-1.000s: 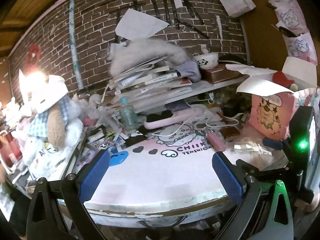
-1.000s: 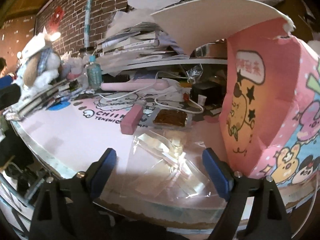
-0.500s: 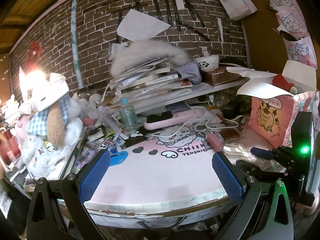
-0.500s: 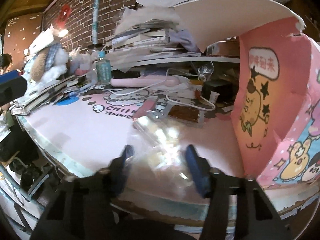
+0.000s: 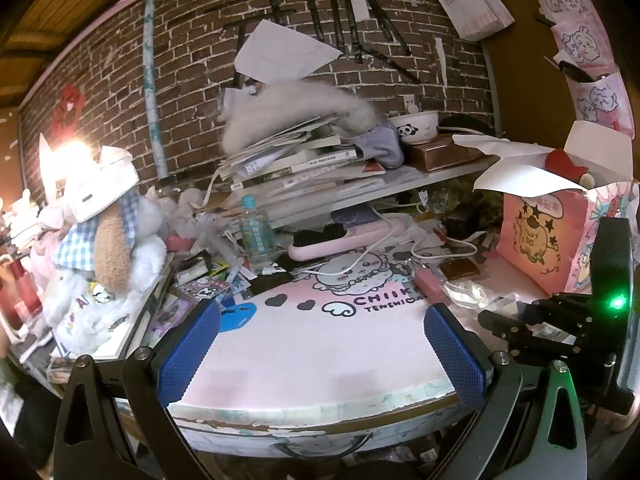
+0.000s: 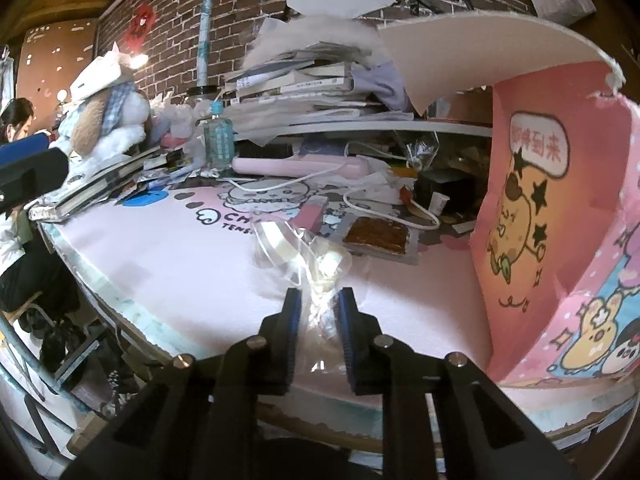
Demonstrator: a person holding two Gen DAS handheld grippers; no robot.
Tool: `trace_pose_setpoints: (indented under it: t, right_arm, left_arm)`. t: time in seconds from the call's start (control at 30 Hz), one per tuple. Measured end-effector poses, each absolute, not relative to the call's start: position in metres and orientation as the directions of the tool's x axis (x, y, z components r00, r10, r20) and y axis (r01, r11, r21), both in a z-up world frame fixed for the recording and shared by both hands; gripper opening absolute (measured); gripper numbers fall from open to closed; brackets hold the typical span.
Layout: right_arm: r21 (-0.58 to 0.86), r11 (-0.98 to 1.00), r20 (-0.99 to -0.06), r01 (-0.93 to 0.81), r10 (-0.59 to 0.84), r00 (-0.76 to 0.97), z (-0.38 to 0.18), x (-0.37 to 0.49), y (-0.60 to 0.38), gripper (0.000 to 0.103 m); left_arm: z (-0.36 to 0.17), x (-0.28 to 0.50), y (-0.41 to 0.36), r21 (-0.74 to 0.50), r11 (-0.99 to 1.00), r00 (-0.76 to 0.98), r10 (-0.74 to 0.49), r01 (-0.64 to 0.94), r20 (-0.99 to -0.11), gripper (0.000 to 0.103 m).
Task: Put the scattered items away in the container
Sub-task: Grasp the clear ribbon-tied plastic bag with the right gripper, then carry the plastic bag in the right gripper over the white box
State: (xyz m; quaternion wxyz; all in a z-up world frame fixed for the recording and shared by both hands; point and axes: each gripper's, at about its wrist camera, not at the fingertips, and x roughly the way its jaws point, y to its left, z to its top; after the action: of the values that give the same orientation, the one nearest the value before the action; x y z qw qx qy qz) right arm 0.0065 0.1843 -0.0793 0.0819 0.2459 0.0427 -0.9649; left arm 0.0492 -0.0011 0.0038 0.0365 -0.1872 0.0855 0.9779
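Observation:
My right gripper [image 6: 318, 306] is shut on a crumpled clear plastic wrapper [image 6: 304, 256], which it holds just above the pink mat [image 6: 180, 264]. The pink cartoon-printed box [image 6: 552, 216] stands close on the right, its white flap raised. A pink eraser [image 6: 312, 214] and a flat brown packet [image 6: 378, 234] lie beyond the wrapper. My left gripper [image 5: 320, 344] is open and empty over the mat's front edge [image 5: 320, 392]. In the left wrist view the wrapper [image 5: 468, 292], eraser [image 5: 428, 282] and box [image 5: 548, 236] lie to the right, with the right gripper [image 5: 504, 322] beside them.
A pink hairbrush [image 5: 340, 238] with a white cable, a water bottle [image 5: 256, 236], a plush toy [image 5: 108, 248] and stacked books [image 5: 304, 164] on a shelf crowd the back and left. A person [image 6: 16, 128] sits at far left.
My right gripper closed from wide open onto the plastic wrapper and lifted it slightly, crumpling it. The left gripper stayed open and nearly still.

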Motion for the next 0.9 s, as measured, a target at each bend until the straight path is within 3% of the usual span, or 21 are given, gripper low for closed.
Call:
trace_pose_setpoints:
  t: [0.3, 0.6, 0.77, 0.9]
  right_arm:
    - [-0.068, -0.974, -0.397, 0.216, -0.172, -0.901, -0.044, 0.02, 0.181, 0.015]
    - [-0.029, -0.938, -0.281, 0.346, -0.325, -0.903, 0.027, 0.044, 0.177, 0.015]
    - [-0.082, -0.952, -0.203, 0.296, -0.274, -0.94, 0.069, 0.058, 0.189, 0.015]
    - [-0.089, -0.973, -0.197, 0.212, -0.191, -0.962, 0.092, 0.055, 0.217, 0.015]
  left_arm:
    - [0.001, 0.047, -0.005, 0.134, -0.987, -0.925, 0.035, -0.092, -0.378, 0.102]
    - [0.002, 0.047, -0.008, 0.124, -0.988, -0.926, 0.038, -0.091, -0.377, 0.102]
    - [0.002, 0.047, -0.008, 0.124, -0.988, -0.926, 0.037, -0.09, -0.375, 0.102]
    - [0.002, 0.048, -0.007, 0.121, -0.988, -0.926, 0.045, -0.096, -0.375, 0.102]
